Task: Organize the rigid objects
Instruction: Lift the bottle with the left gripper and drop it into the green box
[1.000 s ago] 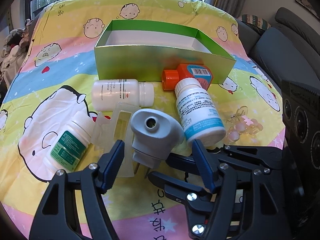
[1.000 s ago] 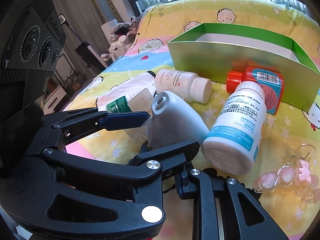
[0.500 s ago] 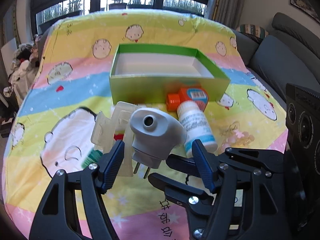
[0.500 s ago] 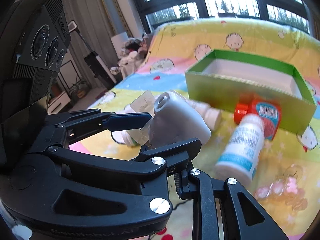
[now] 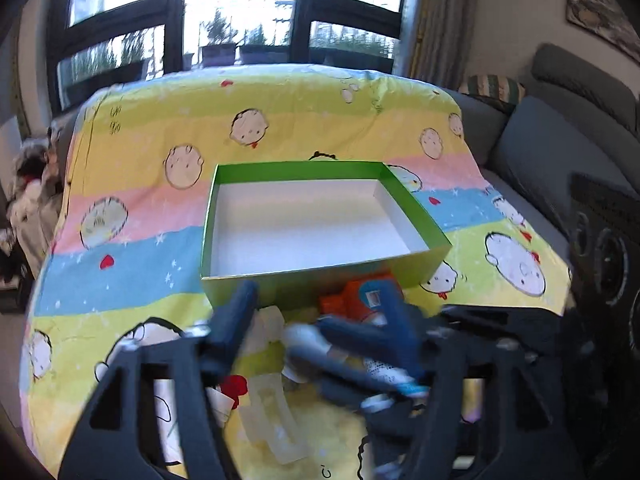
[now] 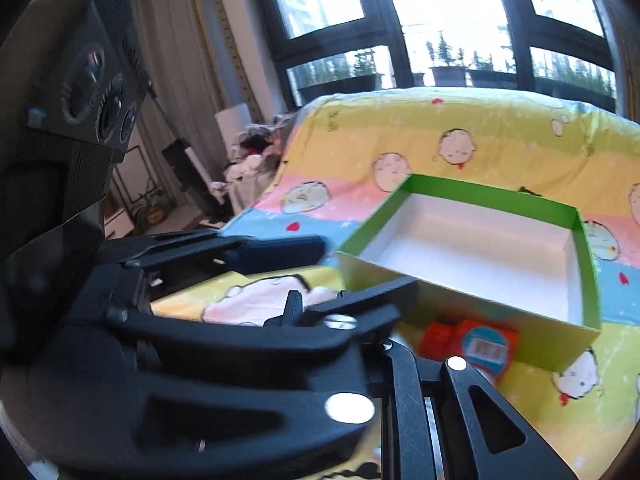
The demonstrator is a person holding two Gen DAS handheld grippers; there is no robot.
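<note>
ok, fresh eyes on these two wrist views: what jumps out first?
The open green box with its bare white inside sits mid-table on the bright cartoon-print cloth. Just in front of its near wall lies an orange bottle, with other items blurred beyond telling. The black grippers with blue fingers crowd the bottom of both views.

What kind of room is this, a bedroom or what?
Probably a living room at home: a grey sofa sits beside the cartoon-print striped cloth, big dark-framed windows show potted plants outside, and a framed picture hangs on the wall.
</note>
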